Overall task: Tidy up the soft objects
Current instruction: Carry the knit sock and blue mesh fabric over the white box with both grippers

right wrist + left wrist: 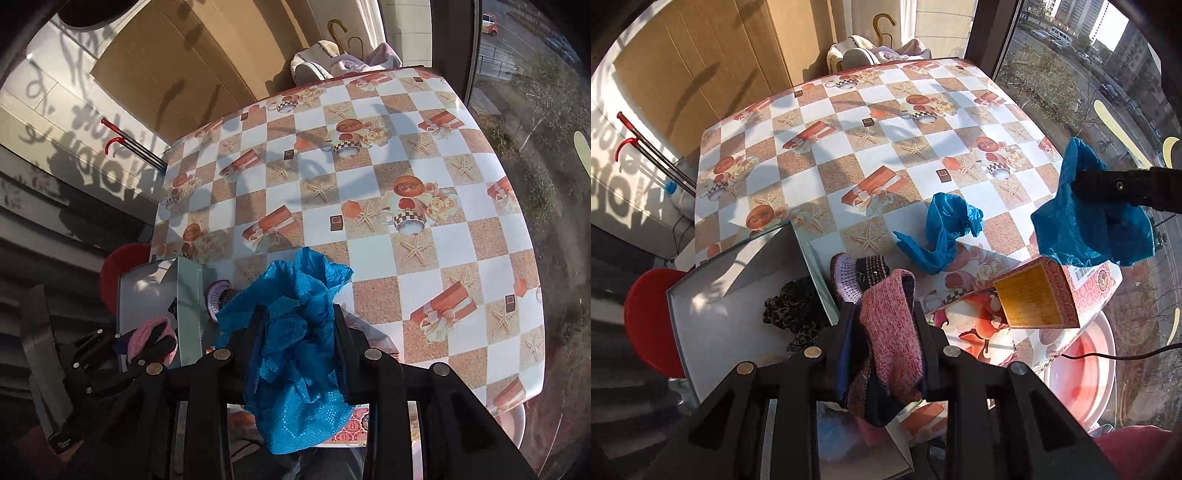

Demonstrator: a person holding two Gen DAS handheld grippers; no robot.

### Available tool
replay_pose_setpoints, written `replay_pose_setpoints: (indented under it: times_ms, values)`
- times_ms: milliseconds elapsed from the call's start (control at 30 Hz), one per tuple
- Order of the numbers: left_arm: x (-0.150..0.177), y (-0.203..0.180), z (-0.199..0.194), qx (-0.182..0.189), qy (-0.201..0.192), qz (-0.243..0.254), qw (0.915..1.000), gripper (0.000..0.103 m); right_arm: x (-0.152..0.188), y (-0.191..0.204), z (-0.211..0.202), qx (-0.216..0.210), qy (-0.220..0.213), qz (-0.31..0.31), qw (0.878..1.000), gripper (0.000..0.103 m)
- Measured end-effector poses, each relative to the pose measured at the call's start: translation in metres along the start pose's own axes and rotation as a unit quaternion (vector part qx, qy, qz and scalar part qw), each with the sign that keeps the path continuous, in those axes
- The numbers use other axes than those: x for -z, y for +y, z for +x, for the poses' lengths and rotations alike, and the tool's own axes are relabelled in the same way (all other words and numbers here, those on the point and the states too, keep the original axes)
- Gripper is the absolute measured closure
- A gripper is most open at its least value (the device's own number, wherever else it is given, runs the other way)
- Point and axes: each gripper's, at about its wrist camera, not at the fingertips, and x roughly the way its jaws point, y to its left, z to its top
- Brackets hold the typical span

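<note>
Left wrist view: left gripper [886, 321] clamped on pink knit sock [892, 325], above grey box [738, 273] at near left of checkered table [871, 155]. Second blue cover [942, 232] loose on table, right of box. Right wrist view: right gripper [297, 332] clamped on crumpled blue shoe cover [295, 354], above near table edge.

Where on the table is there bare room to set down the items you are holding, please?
The far tablecloth, beyond the loose blue shoe cover up to the window, is bare. It is crowded near you: grey box, knitted slippers, patterned carton.
</note>
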Motion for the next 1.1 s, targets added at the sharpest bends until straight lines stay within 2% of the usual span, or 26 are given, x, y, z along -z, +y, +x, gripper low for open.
replay_pose_setpoints:
  times_ms: [267,433,600,900,1100]
  values:
    - [0.053,0.038,-0.012,-0.021,0.003,-0.040,0.9990,0.072,0.031,0.083,0.033,-0.030,0.047,-0.060,0.997,0.069]
    - [0.077,0.063,-0.014,-0.040,0.002,-0.071,0.9967,0.072,0.036,0.127,0.045,-0.035,0.066,-0.114,0.991,0.069]
    - [0.093,0.081,-0.012,-0.042,0.007,-0.100,0.9941,0.072,0.039,0.162,0.055,-0.037,0.078,-0.155,0.984,0.069]
    - [0.107,0.087,-0.010,-0.042,0.011,-0.109,0.9930,0.072,0.061,0.197,0.072,-0.035,0.108,-0.206,0.972,0.069]
    - [0.109,0.090,-0.009,-0.042,0.010,-0.114,0.9926,0.072,0.062,0.197,0.075,-0.033,0.111,-0.202,0.972,0.069]
